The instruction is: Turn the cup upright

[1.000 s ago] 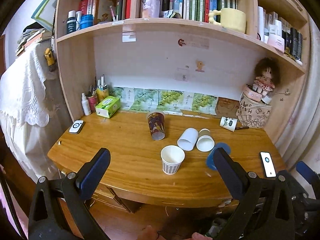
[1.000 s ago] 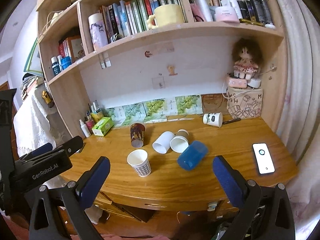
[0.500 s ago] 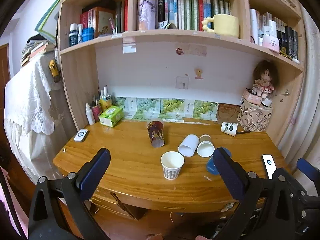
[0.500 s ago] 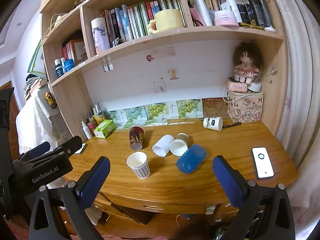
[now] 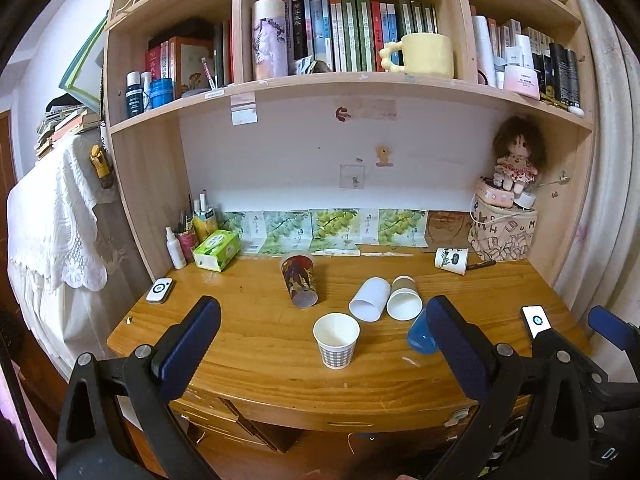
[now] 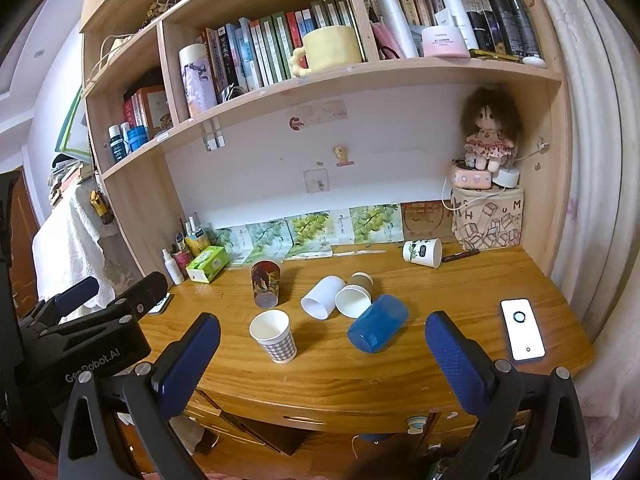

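Several cups are on the wooden desk (image 5: 248,344). A checked paper cup (image 5: 336,339) (image 6: 274,335) stands upright near the front. A blue cup (image 6: 378,323) (image 5: 418,336) lies on its side to its right. A white cup (image 5: 370,299) (image 6: 322,296) and a brown-and-white cup (image 5: 404,297) (image 6: 355,294) lie on their sides behind. A dark patterned cup (image 5: 300,279) (image 6: 265,283) stands mouth down. A printed white cup (image 5: 452,260) (image 6: 422,252) lies at the back right. My left gripper (image 5: 320,344) and right gripper (image 6: 320,354) are open and empty, held back from the desk's front edge.
A phone (image 6: 522,334) lies at the desk's right end, a small white device (image 5: 159,289) at the left. A green tissue box (image 5: 218,249), bottles and pens stand at the back left. A doll on a printed box (image 5: 504,232) is at the back right. Shelves of books hang above.
Both grippers have drawn back and tilted up, so the desk looks farther away and lower in both views. The cups have not moved.
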Motion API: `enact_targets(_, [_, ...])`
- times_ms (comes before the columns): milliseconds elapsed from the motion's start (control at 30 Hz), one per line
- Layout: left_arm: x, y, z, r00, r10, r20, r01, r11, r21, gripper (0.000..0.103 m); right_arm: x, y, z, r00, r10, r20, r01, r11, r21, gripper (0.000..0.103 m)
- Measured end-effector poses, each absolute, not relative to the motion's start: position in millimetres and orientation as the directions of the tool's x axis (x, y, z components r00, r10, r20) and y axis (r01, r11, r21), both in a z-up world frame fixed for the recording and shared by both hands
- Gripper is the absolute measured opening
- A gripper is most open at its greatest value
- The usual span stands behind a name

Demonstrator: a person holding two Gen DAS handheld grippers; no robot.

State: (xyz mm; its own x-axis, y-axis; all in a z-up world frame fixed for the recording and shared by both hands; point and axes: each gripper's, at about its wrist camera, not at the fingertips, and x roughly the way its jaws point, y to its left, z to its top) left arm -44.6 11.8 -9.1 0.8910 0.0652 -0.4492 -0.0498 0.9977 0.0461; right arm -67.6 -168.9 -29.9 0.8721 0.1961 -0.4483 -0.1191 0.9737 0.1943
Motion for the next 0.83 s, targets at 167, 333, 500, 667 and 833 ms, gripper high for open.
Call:
enact_targets(167, [-42.5,8.6,-9.9,0.889,0.057,-0.455,-0.037,0.998,0.053,0.103,-65.3,-169.7,-31.1,0.866,0.197,-0.459,-0.117,0.973,0.197,0.103])
enact_targets(333, [-41.6,7.2,-9.7,0.887,0.052,-0.458,-0.03,0.998,0.055,0.103,-62.6,-168.9,-32.2,0.86,0.198,-0.47,-0.116,0.973,0.198,0.103])
enact_targets(500, [-41.2,7.1,-9.8,0.886,0.051,-0.46,-0.029,0.998,0.055,0.103,-62.0,-168.9,-32.5,0.859,0.198,-0.473,-0.116,0.973,0.198,0.103])
enact_targets(667, [-40.8,7.0,-11.8,0.885,0.048,-0.464,-0.027,0.998,0.052,0.103,-61.1,-168.1,-34.8,0.853,0.201,-0.482,-0.115,0.973,0.202,0.103])
enact_targets(833, [-38.6,8.8,-13.1,0.879,0.049,-0.473,-0.029,0.998,0.05,0.103,-61.5,-165.8,-36.3,0.851,0.203,-0.484,-0.119,0.973,0.199,0.103])
